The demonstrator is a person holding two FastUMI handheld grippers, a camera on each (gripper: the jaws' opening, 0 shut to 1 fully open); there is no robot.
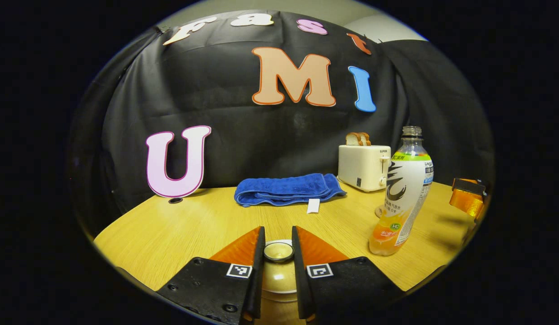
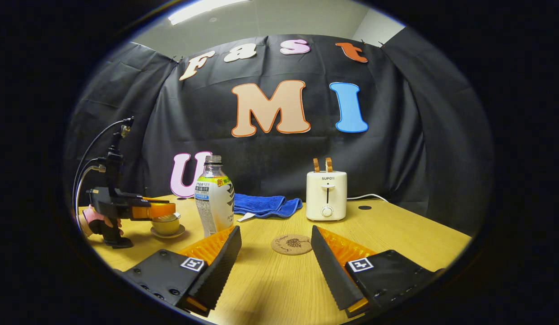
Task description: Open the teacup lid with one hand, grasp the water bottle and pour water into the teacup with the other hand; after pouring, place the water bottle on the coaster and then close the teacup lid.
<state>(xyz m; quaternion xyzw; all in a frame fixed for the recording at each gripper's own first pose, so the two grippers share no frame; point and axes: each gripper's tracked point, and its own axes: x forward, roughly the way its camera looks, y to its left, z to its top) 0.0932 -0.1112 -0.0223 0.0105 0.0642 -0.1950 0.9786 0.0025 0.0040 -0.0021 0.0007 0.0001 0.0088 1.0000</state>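
A pale teacup (image 1: 279, 280) with its lid (image 1: 278, 252) sits low in the left gripper view. My left gripper (image 1: 278, 243) is shut on the lid's knob, one finger on each side. The right gripper view shows that same left gripper (image 2: 164, 210), held by a hand, over the teacup (image 2: 166, 224) on its saucer. An uncapped water bottle (image 1: 403, 198) stands upright to the cup's right; it appears too as the bottle (image 2: 214, 198) just beyond my left finger. My right gripper (image 2: 274, 231) is open, holding nothing. The round cork coaster (image 2: 291, 244) lies beyond its fingertips.
A cream toaster (image 2: 326, 195) with bread slices stands at the back of the wooden table (image 2: 396, 243). A folded blue towel (image 2: 265, 204) lies left of it. The right gripper's orange part (image 1: 466, 198) shows at the far right of the left gripper view.
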